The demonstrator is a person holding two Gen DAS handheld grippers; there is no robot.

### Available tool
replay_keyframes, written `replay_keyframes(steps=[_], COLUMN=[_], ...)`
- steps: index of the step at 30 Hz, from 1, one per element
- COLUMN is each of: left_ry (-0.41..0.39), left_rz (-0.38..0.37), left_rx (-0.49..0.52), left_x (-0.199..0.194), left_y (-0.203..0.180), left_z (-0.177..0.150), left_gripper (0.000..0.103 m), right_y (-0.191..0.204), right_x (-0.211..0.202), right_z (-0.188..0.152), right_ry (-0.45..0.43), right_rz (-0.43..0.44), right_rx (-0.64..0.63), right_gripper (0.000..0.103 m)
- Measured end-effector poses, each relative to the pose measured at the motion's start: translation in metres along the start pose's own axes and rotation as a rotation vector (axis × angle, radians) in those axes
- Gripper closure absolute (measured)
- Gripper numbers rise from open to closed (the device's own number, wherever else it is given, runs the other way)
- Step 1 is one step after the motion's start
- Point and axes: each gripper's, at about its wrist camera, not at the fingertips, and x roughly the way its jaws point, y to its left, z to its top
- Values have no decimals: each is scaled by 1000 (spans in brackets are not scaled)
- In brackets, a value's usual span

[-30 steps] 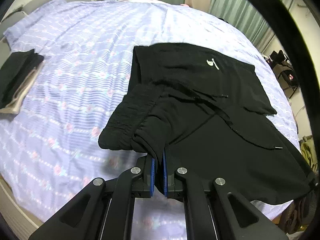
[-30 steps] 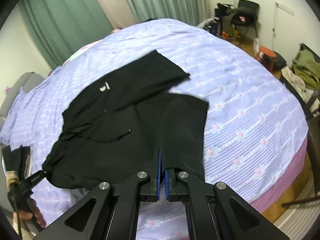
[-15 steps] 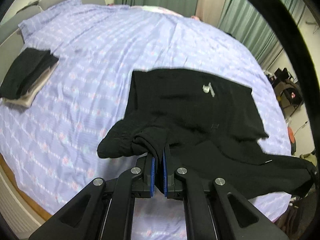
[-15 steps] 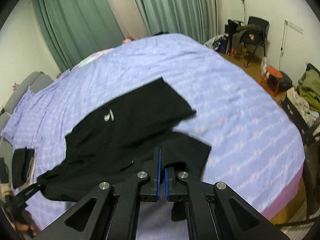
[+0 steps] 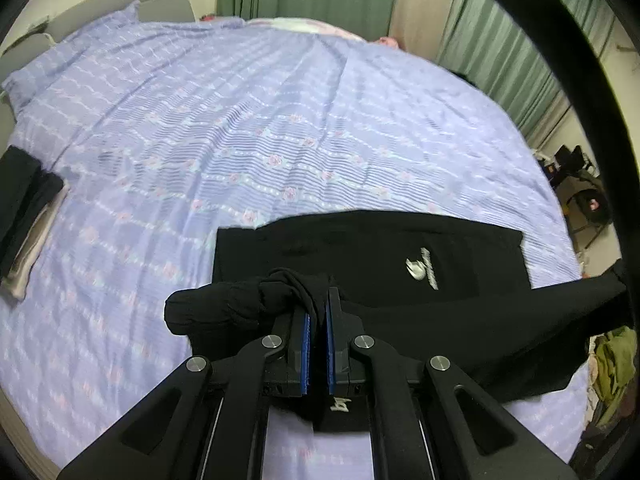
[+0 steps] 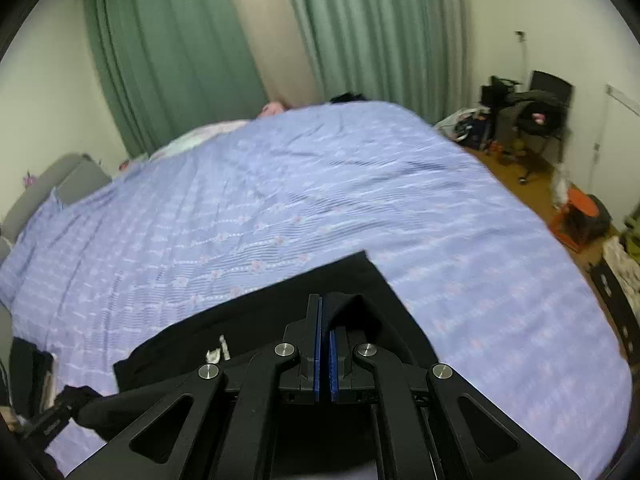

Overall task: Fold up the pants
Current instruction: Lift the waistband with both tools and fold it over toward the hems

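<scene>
Black pants with a small white logo lie on the lilac bedspread. My left gripper is shut on the bunched waistband end, which bulges out to the left of its blue pads. A fold of the pants stretches from it to the right edge of that view. In the right wrist view the pants lie just past my right gripper, which is shut on a fold of the black cloth near the leg end. The lower layer lies flat beneath both grippers.
A stack of folded dark and beige clothes sits at the bed's left edge. A grey headboard and green curtains stand behind. To the right of the bed are a chair with bags and an orange stool.
Both grippers have carried their ends of the pants forward over the lower layer, and the fold has grown. The bed's far side and the curtains now fill more of both views.
</scene>
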Motion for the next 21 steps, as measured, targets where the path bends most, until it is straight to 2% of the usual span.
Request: replay_keyframes(steps=[3, 9, 12, 17, 19, 21], left_ry=[38, 112, 148, 183, 200, 205], left_rz=[14, 62, 74, 93, 101, 102], left_rx=[20, 65, 80, 119, 151, 162], left_x=[37, 97, 119, 150, 158, 159], left_y=[3, 15, 19, 21, 18, 15], left_z=[19, 38, 44, 52, 56, 60], left_gripper=[95, 94, 94, 91, 90, 89], right_y=[17, 46, 58, 71, 71, 70], right_x=[64, 158, 193, 228, 236, 238], right_z=[18, 33, 33, 33, 33, 36], right_ry=[65, 178, 222, 257, 279, 292], right_rz=[-8, -11, -34, -59, -61, -38], right_rx=[-74, -194, -259, -328, -329, -314], right_gripper=[100, 100, 100, 99, 89, 37])
